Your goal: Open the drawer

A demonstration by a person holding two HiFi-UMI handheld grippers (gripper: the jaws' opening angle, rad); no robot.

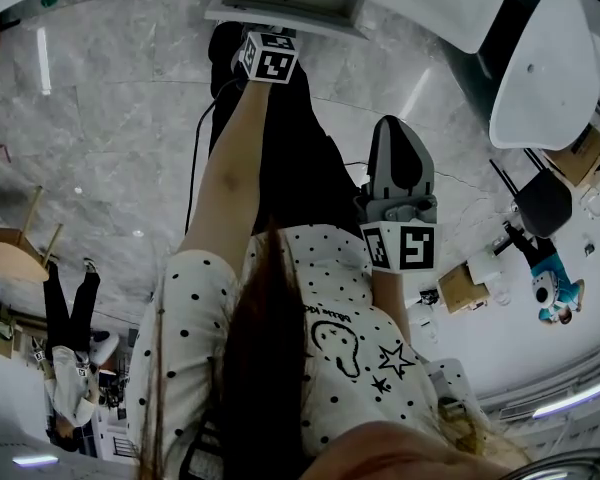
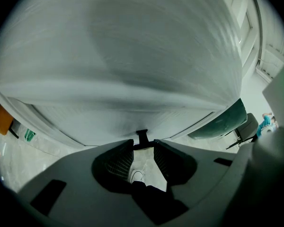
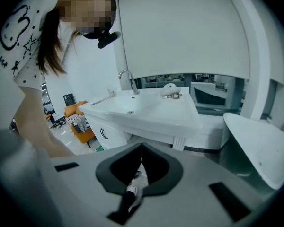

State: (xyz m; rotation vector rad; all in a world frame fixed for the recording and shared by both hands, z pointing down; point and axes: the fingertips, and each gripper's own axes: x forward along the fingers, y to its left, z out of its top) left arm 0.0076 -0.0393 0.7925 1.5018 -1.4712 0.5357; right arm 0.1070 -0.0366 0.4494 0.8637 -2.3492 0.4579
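The white drawer front (image 2: pixel 118 60) fills the left gripper view, with its small black handle (image 2: pixel 142 137) sticking out toward me. My left gripper (image 2: pixel 143 145) has its two fingertips closed against the ends of that handle's bar. In the head view the left arm reaches out to the white cabinet (image 1: pixel 290 3), and only the left gripper's marker cube (image 1: pixel 270 56) shows there. My right gripper (image 1: pixel 400 183) hangs in front of the person's body, away from the cabinet. Its jaws (image 3: pixel 141 148) are shut with nothing between them.
A white sink cabinet (image 3: pixel 146 115) with a faucet (image 3: pixel 128 81) stands ahead in the right gripper view. A white chair (image 1: pixel 545 68) is to the right, cardboard boxes (image 1: pixel 460 286) lie on the marble floor, and another person (image 1: pixel 70 338) stands at the left.
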